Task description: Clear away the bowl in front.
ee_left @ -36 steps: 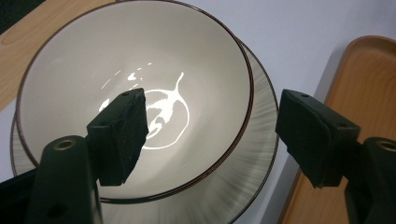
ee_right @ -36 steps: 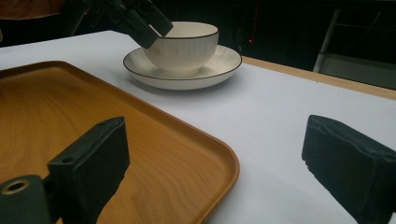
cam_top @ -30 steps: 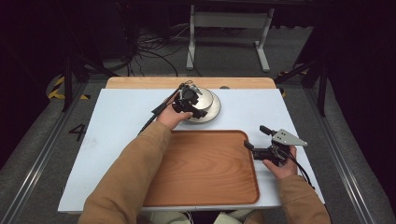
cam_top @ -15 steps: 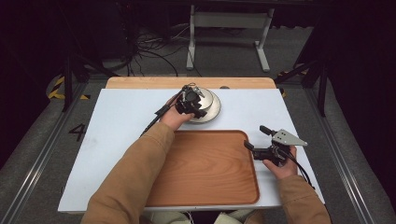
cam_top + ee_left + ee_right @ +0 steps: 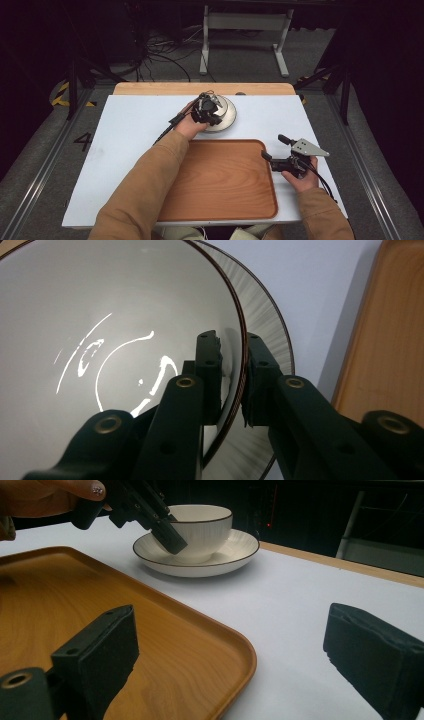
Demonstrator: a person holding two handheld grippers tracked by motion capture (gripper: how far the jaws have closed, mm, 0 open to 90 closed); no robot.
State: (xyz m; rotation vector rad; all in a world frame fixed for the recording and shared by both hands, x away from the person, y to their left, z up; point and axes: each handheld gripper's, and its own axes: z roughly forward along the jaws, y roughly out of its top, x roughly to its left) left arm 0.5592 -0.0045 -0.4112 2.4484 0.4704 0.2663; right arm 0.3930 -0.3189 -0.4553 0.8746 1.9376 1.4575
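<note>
Bowl (image 5: 125, 340) rim sits pinched between the left gripper (image 5: 233, 375) jaws, one inside, one outside, the bowl resting on its saucer (image 5: 220, 555) at the table's (image 5: 125, 150) far side. Lift straight up (a tilt could slip the thin rim). Right gripper (image 5: 225, 680) jaws gape empty beside the wooden tray (image 5: 225, 185).

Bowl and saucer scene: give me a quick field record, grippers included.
bowl: white, dark rim, sits on saucer
saucer: white, ribbed, on white table, beyond the tray
tray: wooden, nothing on it
left gripper: jaws straddle the bowl's rim, one inside, one outside, closed on it
right gripper: jaws wide apart, holding nothing, at the tray's right edge
</note>
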